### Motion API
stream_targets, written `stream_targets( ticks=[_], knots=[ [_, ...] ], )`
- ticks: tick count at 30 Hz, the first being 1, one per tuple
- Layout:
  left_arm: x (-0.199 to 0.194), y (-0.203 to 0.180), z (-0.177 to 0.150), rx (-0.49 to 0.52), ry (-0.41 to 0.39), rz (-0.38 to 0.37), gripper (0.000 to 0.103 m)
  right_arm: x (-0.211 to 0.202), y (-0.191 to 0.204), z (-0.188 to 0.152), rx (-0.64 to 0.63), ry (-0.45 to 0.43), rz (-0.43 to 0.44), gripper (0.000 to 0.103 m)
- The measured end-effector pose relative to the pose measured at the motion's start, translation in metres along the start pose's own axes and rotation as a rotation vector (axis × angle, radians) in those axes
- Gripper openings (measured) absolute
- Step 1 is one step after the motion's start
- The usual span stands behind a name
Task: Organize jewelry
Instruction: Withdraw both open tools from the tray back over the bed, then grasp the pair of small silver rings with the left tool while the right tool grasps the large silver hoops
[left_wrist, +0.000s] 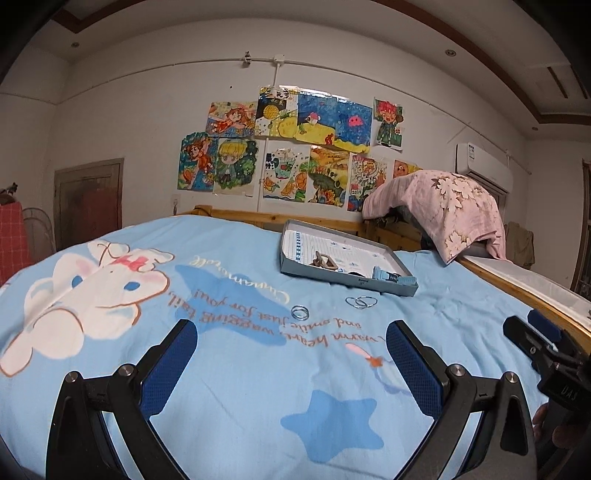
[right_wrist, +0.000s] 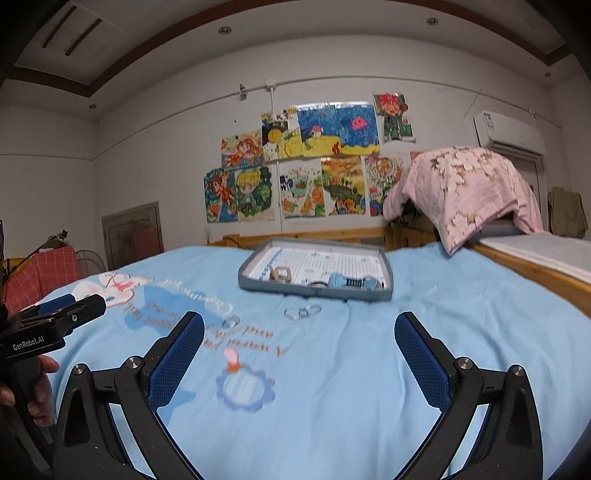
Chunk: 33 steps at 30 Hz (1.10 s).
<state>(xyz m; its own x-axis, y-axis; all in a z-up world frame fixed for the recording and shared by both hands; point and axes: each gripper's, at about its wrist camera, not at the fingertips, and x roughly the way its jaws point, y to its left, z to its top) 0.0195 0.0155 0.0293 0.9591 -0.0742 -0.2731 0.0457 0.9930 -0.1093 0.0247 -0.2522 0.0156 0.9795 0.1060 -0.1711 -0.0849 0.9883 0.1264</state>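
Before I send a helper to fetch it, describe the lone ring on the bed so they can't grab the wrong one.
Start at the grey tray on the light blue bedspread. Silver rings lie on the cloth just in front of its near edge. The lone ring sits by itself over the printed lettering, apart from the overlapping pair of rings beside it.

Tray (left_wrist: 295, 264) on bedspread (left_wrist: 229, 369), rings (left_wrist: 361, 302) just before it

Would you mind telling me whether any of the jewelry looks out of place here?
Yes. Some metal rings and lie loose on the blue bedsheet, just in front of the grey tray, while other pieces already sit inside it. Nothing looks spilled or damaged. Both hand-held grippers are open and empty.
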Motion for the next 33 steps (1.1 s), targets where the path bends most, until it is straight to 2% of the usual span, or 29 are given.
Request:
stream_targets(
  ticks=[6,16,20,25,33],
  knots=[
    [0.0,-0.002,-0.003,0.023,-0.007,0.01,0.103,0.005,0.007,-0.005,-0.024,0.025,0.008,0.101],
    [0.016,-0.005,-0.003,0.055,0.043,0.042,0.103,0.011,0.001,-0.003,0.02,0.036,0.005,0.101],
    [0.038,0.0,0.004,0.077,0.089,0.065,0.103,0.029,0.0,0.012,-0.02,0.037,0.023,0.101],
    [0.074,0.013,0.016,0.02,0.144,0.082,0.103,0.062,-0.008,0.03,-0.022,0.031,0.032,0.101],
    [0.136,0.01,0.049,-0.01,0.096,0.113,0.103,0.125,-0.03,0.06,0.001,-0.02,0.006,0.101]
  ],
)
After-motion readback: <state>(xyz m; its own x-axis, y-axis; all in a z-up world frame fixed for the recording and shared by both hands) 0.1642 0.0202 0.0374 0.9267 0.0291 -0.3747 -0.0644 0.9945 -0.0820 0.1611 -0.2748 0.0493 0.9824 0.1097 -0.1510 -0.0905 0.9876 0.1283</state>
